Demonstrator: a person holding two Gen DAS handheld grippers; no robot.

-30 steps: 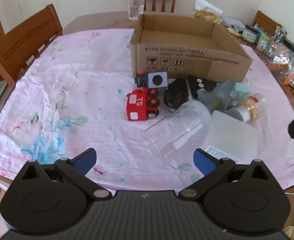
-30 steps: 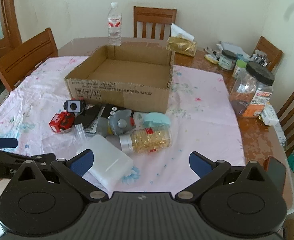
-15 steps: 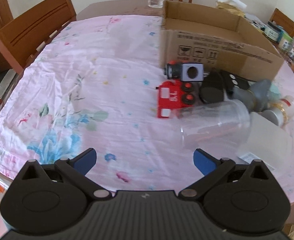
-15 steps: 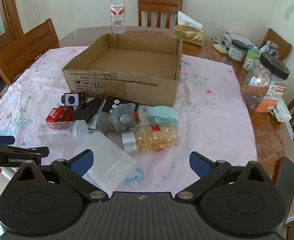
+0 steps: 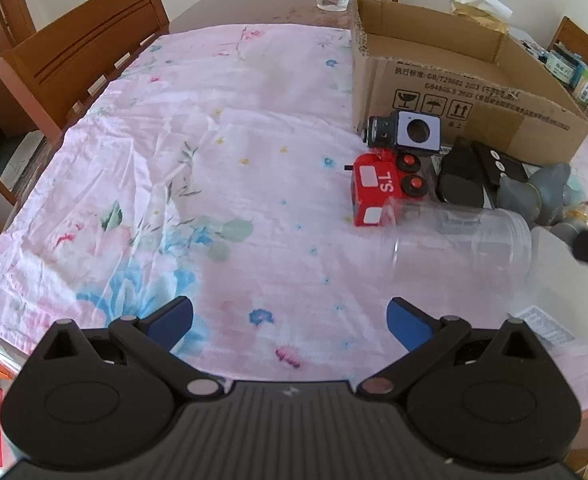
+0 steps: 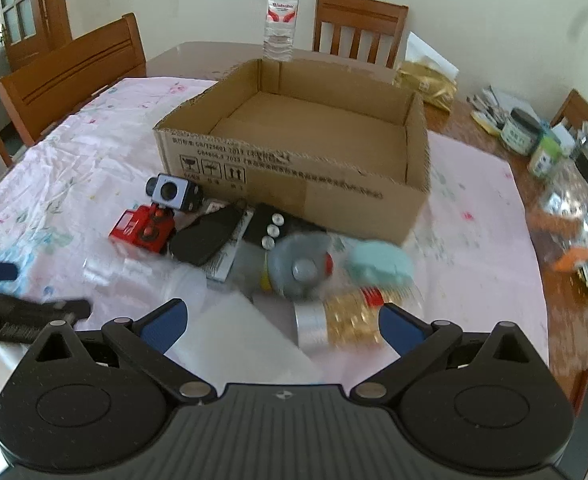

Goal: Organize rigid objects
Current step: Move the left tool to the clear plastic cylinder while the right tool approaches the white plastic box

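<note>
Cardboard box (image 6: 294, 168) sits mid-tablecloth (image 5: 174, 160), toys piled against its near wall: red toy train (image 5: 385, 188), clear jar (image 5: 457, 244) on its side. Left gripper (image 5: 290, 318) and right gripper (image 6: 280, 322) both spread, holding nothing.

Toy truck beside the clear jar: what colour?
Red toy truck with black wheels and white label patches; clearest in the left wrist view.

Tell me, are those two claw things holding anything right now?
No. The left gripper and right gripper are both open, with nothing between their fingers.
</note>
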